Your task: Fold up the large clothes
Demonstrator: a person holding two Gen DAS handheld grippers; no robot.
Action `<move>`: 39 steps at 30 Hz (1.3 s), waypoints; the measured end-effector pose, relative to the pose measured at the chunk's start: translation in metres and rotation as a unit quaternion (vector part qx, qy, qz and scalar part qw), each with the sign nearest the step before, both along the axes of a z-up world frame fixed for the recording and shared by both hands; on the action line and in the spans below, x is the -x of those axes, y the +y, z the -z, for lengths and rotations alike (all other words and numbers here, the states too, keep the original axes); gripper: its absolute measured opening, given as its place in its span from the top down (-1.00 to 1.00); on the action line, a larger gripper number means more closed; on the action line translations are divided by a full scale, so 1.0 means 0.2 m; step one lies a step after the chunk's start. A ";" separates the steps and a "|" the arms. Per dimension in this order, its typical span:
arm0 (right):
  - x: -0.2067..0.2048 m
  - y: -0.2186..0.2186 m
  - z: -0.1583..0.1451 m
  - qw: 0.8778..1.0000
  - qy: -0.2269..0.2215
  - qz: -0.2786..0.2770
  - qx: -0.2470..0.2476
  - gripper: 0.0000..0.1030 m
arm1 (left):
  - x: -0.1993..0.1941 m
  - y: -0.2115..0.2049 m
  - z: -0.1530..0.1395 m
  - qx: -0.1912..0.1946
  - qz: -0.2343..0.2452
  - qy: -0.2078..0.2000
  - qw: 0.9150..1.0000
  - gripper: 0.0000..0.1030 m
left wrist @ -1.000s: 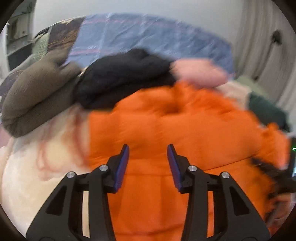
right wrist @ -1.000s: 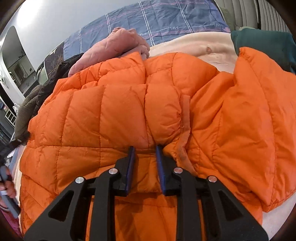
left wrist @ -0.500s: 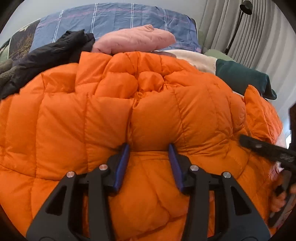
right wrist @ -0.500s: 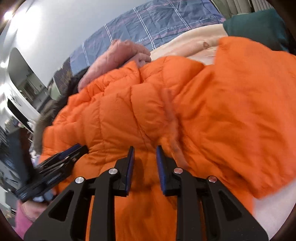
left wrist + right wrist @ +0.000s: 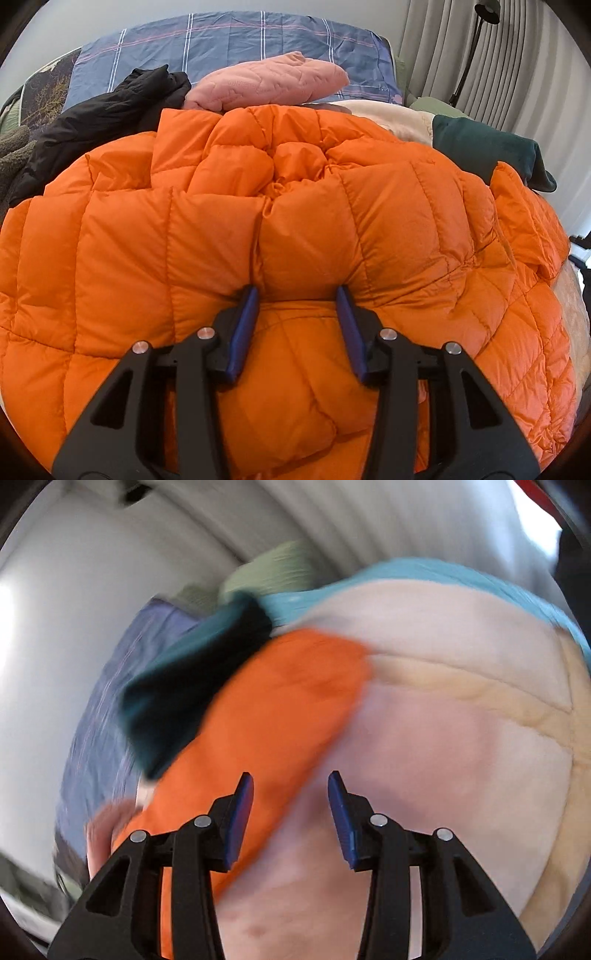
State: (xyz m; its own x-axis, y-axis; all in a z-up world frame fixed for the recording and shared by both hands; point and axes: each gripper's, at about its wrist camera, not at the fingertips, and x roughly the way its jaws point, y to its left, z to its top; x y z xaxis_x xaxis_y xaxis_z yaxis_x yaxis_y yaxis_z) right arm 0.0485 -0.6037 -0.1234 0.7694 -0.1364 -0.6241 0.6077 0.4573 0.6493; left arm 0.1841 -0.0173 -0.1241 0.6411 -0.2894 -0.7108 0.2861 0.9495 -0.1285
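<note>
A big orange puffer jacket (image 5: 303,229) lies spread on the bed and fills the left wrist view. My left gripper (image 5: 298,293) is open, its blue-padded fingers pressed against a fold of the jacket, with puffy fabric bulging between them but not clamped. In the blurred right wrist view, an orange sleeve or edge of the jacket (image 5: 273,716) runs diagonally. My right gripper (image 5: 291,781) is open and empty, above the jacket's edge and the cream blanket (image 5: 443,701).
Behind the jacket lie a pink quilted garment (image 5: 269,86), a black garment (image 5: 107,118), a dark teal garment (image 5: 487,147) and a blue plaid pillow (image 5: 229,40). Curtains (image 5: 517,55) and a floor lamp stand at right. The teal garment (image 5: 192,675) shows in the right view.
My right gripper has let go of the jacket, opened, and swung away to the right over the blanket. My left gripper has moved onto the jacket and stays open.
</note>
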 end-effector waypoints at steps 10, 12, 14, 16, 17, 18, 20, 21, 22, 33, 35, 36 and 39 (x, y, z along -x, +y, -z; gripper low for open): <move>-0.15 -0.04 -0.04 0.994 -0.086 -0.009 -0.062 0.74 | 0.00 0.00 0.00 0.000 0.000 0.001 1.000 0.12; -0.21 0.05 -0.13 0.992 -0.112 -0.027 -0.056 0.84 | -0.01 0.00 -0.01 0.001 0.000 0.001 1.000 0.11; -0.30 0.23 -0.27 0.985 -0.145 -0.086 -0.040 0.85 | -0.01 0.00 -0.01 0.003 0.000 0.001 1.000 0.11; -0.38 0.51 -0.43 0.971 -0.172 -0.167 -0.007 0.85 | -0.01 0.00 -0.01 0.005 0.000 0.001 1.000 0.11; -0.42 0.65 -0.49 0.962 -0.180 -0.203 0.010 0.85 | -0.01 0.00 -0.01 0.006 -0.001 0.001 1.000 0.11; -0.48 0.87 -0.57 0.948 -0.189 -0.254 0.036 0.85 | 0.00 0.00 -0.01 0.007 -0.001 0.000 1.000 0.11; -0.53 1.14 -0.62 0.925 -0.202 -0.318 0.053 0.85 | 0.00 0.01 -0.01 0.013 -0.001 0.000 1.000 0.11; -0.57 1.32 -0.63 0.909 -0.204 -0.359 0.057 0.85 | 0.00 0.01 -0.01 0.016 -0.001 0.000 1.000 0.11; -0.60 1.46 -0.61 0.895 -0.200 -0.393 0.060 0.85 | 0.00 0.02 -0.01 0.024 -0.002 0.000 1.000 0.11; -0.64 2.17 -0.12 0.811 -0.040 -0.565 0.143 0.54 | 0.17 0.48 -0.24 0.230 -0.014 -0.007 0.973 -0.45; -0.65 2.17 -0.11 0.810 -0.040 -0.567 0.142 0.53 | 0.17 0.51 -0.25 0.264 -0.008 0.000 0.965 -0.55; -0.64 2.19 -0.11 0.808 -0.040 -0.569 0.148 0.53 | 0.17 0.52 -0.25 0.281 -0.004 0.009 0.960 -0.57; -0.63 2.19 -0.11 0.804 -0.040 -0.570 0.166 0.51 | 0.13 0.47 -0.22 0.288 0.002 0.035 0.957 -0.59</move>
